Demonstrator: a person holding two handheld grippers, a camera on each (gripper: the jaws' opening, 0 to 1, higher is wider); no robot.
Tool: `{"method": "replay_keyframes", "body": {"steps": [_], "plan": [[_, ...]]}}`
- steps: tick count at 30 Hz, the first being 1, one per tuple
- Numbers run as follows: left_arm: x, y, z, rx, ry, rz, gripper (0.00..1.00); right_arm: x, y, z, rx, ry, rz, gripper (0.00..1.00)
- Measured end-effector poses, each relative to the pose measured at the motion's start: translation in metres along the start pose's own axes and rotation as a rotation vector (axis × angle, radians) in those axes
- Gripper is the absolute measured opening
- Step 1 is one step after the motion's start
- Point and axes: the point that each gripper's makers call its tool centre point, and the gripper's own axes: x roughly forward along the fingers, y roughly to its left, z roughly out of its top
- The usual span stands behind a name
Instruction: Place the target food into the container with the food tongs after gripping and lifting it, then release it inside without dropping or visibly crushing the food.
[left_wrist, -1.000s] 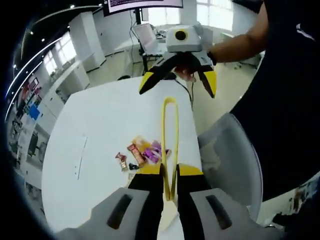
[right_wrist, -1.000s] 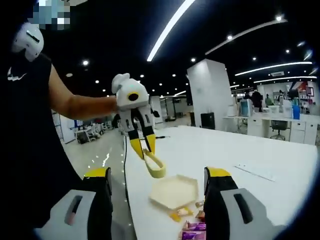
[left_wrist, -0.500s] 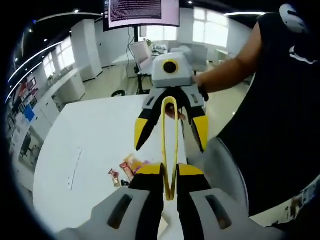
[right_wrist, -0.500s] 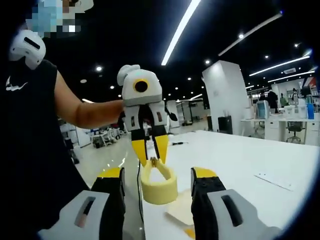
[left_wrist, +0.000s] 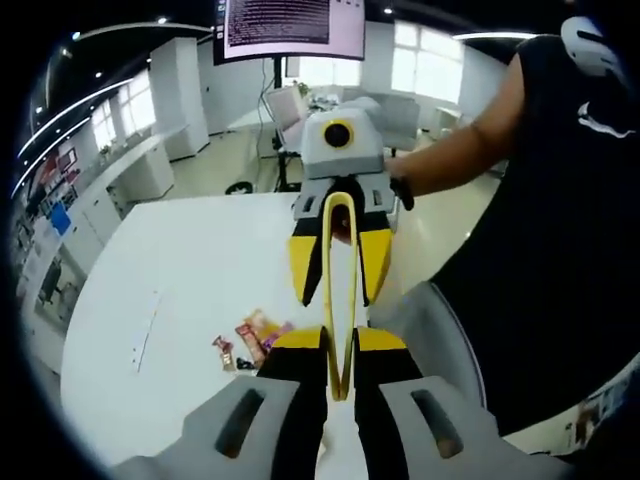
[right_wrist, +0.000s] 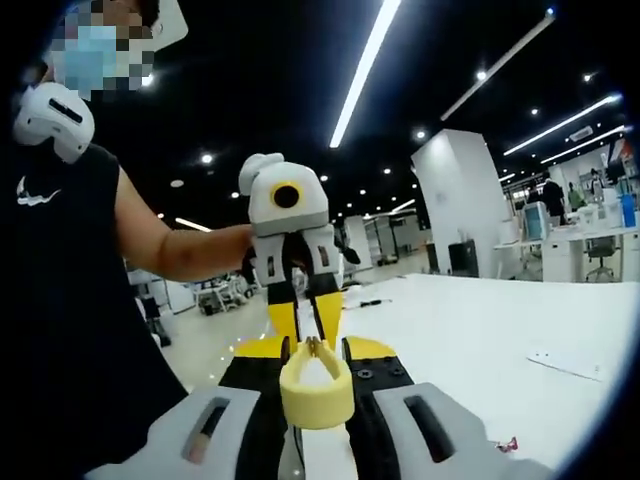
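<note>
Yellow food tongs (left_wrist: 340, 290) clamped at both ends: left claw (left_wrist: 340, 345) at the tips, right claw (right_wrist: 316, 352) at the looped end; long axis spanning claw to claw, above white counter (left_wrist: 190, 270); wrapped snacks (left_wrist: 250, 338) below.

Large open-plan office under a dark ceiling (right_wrist: 230, 90) with long light strips (right_wrist: 365, 70) and round spotlights. White table (left_wrist: 190, 270) in the middle, pale glossy floor (left_wrist: 240, 165) beyond. Big wall screen (left_wrist: 292, 25) lit with text, bright windows (left_wrist: 415, 70) beside it. White square pillar (right_wrist: 455, 200); desks and chairs (right_wrist: 600, 255) along the far side.
</note>
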Motion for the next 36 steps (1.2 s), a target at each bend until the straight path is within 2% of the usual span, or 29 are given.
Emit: {"method": "replay_keyframes", "body": {"steps": [5, 9, 13, 16, 19, 21, 23, 24, 27, 30, 32, 36], "plan": [[-0.006, 0.002, -0.005, -0.007, -0.002, 0.001, 0.03, 0.006, -0.003, 0.001, -0.006, 0.002, -0.02, 0.2], [-0.013, 0.003, -0.009, -0.015, -0.006, -0.002, 0.03, 0.015, -0.006, -0.005, 0.037, 0.035, -0.022, 0.2], [-0.024, 0.002, -0.016, -0.005, 0.001, -0.013, 0.03, 0.028, 0.0, -0.007, -0.012, 0.067, -0.012, 0.2], [-0.029, 0.003, -0.02, -0.006, 0.0, -0.022, 0.03, 0.037, 0.002, -0.002, -0.025, 0.059, -0.017, 0.19], [-0.036, 0.002, -0.02, -0.014, -0.026, -0.039, 0.03, 0.051, 0.003, -0.002, -0.034, 0.07, -0.02, 0.2], [-0.04, 0.002, -0.024, 0.004, -0.011, -0.041, 0.03, 0.058, 0.006, -0.002, -0.045, 0.081, -0.017, 0.2], [-0.045, 0.001, -0.027, 0.009, -0.009, -0.04, 0.03, 0.063, 0.005, 0.004, -0.049, 0.058, -0.036, 0.19], [-0.049, -0.001, -0.027, 0.001, -0.021, -0.056, 0.04, 0.067, 0.007, 0.007, 0.0, 0.042, -0.026, 0.19], [-0.058, -0.001, -0.03, 0.037, -0.04, -0.044, 0.09, 0.074, 0.008, 0.007, -0.009, 0.067, -0.037, 0.2], [-0.064, -0.002, -0.032, 0.062, -0.083, -0.037, 0.15, 0.082, 0.01, 0.009, -0.01, 0.089, -0.045, 0.2], [-0.067, 0.0, -0.034, 0.109, -0.113, -0.01, 0.17, 0.086, 0.009, 0.008, -0.015, 0.1, -0.058, 0.2], [-0.075, 0.0, -0.045, 0.116, -0.135, 0.012, 0.2, 0.093, 0.007, 0.007, -0.003, 0.092, -0.076, 0.2]]}}
